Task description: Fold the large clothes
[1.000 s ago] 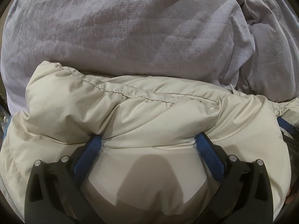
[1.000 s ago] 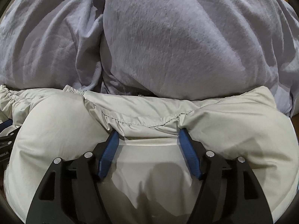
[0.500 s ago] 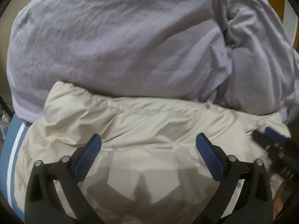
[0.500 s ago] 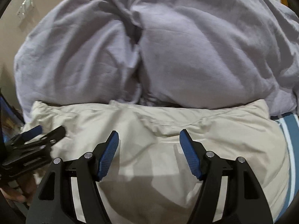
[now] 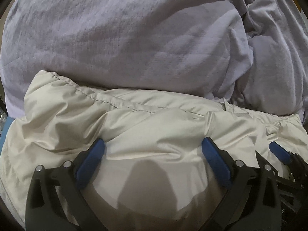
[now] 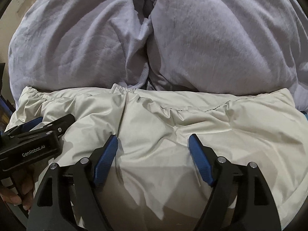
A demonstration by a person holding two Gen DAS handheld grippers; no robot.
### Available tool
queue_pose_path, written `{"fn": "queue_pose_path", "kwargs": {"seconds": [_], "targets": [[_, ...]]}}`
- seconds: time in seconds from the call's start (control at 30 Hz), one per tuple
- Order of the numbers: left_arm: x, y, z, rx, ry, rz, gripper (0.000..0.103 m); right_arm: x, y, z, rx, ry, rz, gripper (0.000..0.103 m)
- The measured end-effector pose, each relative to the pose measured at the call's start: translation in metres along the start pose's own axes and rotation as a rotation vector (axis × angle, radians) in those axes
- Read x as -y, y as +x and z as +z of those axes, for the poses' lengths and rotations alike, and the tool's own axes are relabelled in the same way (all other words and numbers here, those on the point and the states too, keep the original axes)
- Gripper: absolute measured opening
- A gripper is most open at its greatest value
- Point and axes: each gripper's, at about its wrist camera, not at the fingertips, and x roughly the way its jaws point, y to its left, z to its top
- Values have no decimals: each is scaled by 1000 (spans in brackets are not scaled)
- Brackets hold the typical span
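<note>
The left tool [image 5: 154,150] has its blue-padded fingers spread wide, their tips pressed down into the cream puffer jacket [image 5: 154,127] so the padding bulges up between and around them; nothing is pinched between the pads. The right tool [image 6: 153,146] is likewise spread apart, both fingertips [image 6: 194,144] sunk into the same jacket, with a dark seam line running down just beside its left finger. The jacket lies folded across the near part of the bed, its stitched far edge butting against a big heap of lavender bedding [image 5: 125,34] that fills the upper half of both views. Each wrist view catches the other tool at its edge: the right one is cut off at the lower right of the left view, and the left one, marked "GenRobot.AI", sits at the left of the right view with part of the person's hand [image 6: 17,196] dim beneath it. A strip of blue surface [image 5: 7,127] shows beside the jacket; what it is remains unclear. The jacket's near side is hidden under the tool bodies and their shadow.
</note>
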Motion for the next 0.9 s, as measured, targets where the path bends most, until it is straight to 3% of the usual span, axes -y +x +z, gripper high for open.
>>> {"fn": "queue_pose_path", "kwargs": {"seconds": [0.57,0.77,0.9], "targets": [[16,39,-4,-14,8,27,101,9,28,-12,0,11,-11,83],[14,21,-6,-59,-18,10,100,25,25,6,-86,43,-1,84],[1,-6,-13,-41,-14,36,100,53,-11,6,-78,103,-41,84]]}}
